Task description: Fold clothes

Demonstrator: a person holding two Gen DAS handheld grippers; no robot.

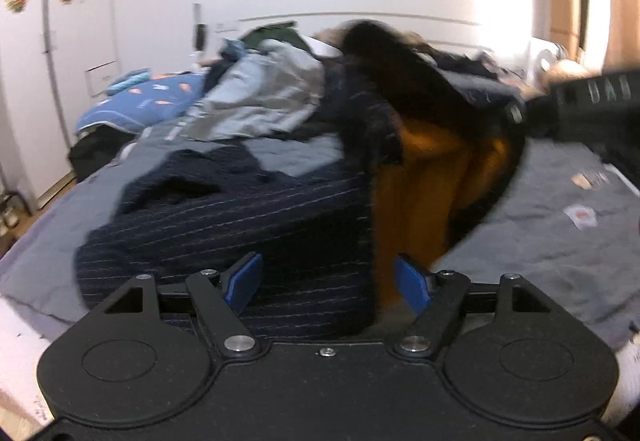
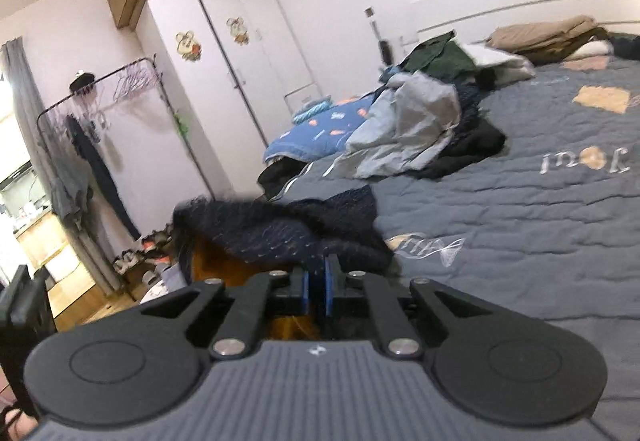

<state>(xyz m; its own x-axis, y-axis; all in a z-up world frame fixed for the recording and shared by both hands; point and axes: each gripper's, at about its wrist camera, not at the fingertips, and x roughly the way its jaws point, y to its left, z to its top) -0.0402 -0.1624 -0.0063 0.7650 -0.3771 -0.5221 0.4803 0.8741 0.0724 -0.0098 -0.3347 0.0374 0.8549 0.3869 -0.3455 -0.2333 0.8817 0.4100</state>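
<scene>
A navy pinstriped garment (image 1: 224, 225) with an orange lining (image 1: 424, 185) lies on the grey bedspread (image 1: 552, 225). One edge is pulled up to the right. My left gripper (image 1: 328, 273) hovers low over its near part with the blue pads wide apart and nothing pressed between them. In the left wrist view the right gripper's black body (image 1: 592, 97) holds the raised edge. In the right wrist view the right gripper (image 2: 318, 283) has its blue pads together on the navy garment (image 2: 288, 229), which hangs in front with orange showing beneath.
A pile of grey, blue and dark clothes (image 2: 412, 125) sits mid-bed, with a blue patterned pillow (image 2: 316, 129) beside it. Folded items (image 2: 552, 35) lie by the headboard. A white wardrobe (image 2: 224, 81) and a clothes rack (image 2: 92, 129) stand left of the bed.
</scene>
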